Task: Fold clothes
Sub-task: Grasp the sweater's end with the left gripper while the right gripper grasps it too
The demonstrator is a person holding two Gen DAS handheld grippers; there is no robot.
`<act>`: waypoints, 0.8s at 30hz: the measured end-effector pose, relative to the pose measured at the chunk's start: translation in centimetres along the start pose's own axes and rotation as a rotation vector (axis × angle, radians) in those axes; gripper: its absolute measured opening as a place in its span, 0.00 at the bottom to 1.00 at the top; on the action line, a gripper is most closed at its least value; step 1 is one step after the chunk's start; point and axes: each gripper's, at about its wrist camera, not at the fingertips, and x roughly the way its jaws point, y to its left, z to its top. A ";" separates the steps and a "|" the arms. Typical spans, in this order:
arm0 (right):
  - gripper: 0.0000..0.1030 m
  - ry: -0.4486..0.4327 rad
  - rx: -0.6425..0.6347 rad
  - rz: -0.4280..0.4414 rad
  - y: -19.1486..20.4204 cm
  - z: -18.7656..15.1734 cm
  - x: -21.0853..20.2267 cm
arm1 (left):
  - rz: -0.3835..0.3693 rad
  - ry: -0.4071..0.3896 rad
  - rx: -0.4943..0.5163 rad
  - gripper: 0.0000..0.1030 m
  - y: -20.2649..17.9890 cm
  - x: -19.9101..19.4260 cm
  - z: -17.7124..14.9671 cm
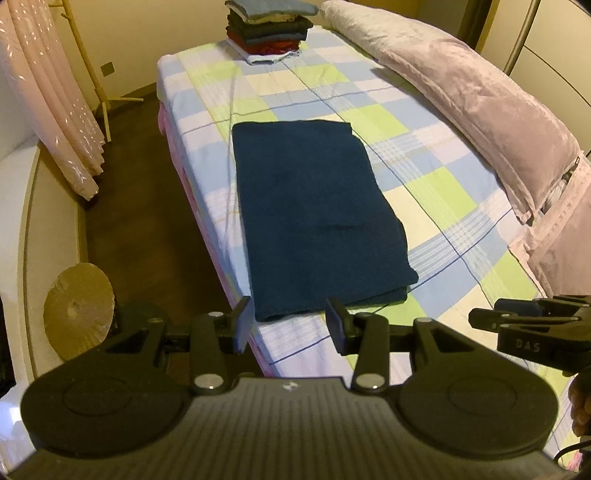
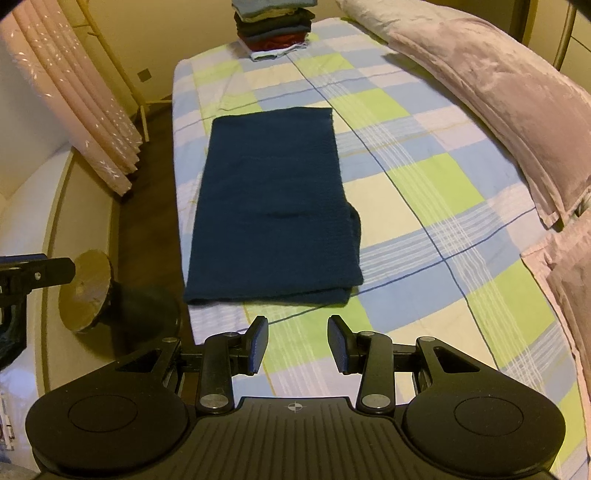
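A dark blue garment [image 1: 314,218] [image 2: 273,210] lies folded into a long rectangle on the checked bedsheet [image 1: 436,192] [image 2: 424,192], near the bed's left edge. My left gripper [image 1: 290,325] hovers open just short of the garment's near edge, nothing between its fingers. My right gripper [image 2: 297,343] stands open over the sheet, a little in front of that same near edge and apart from it. The right gripper's side also shows at the right of the left wrist view [image 1: 517,317]. A stack of folded clothes [image 1: 269,29] [image 2: 275,26] sits at the far end of the bed.
A long pinkish pillow roll [image 1: 461,85] [image 2: 491,85] runs along the bed's right side. Left of the bed are dark floor [image 1: 140,221], pink curtains [image 1: 55,110] [image 2: 85,107], a wooden stand [image 1: 92,74] and a round golden object [image 1: 79,314] [image 2: 86,291].
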 end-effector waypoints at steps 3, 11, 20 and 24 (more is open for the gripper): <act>0.38 0.000 0.003 0.000 -0.7 0.1 0.8 | -0.055 0.017 -0.022 0.38 0.6 1.7 -0.2; 0.38 -0.087 0.108 0.114 -6.9 -1.1 4.4 | -0.238 0.055 -0.174 0.38 6.5 10.0 -2.1; 0.59 -0.028 0.465 0.365 -15.7 -1.6 15.5 | -0.348 0.091 -0.302 0.38 11.2 21.8 -3.2; 0.59 -0.002 0.467 0.347 -17.4 -0.3 20.0 | -0.394 0.088 -0.404 0.38 13.2 26.1 -3.4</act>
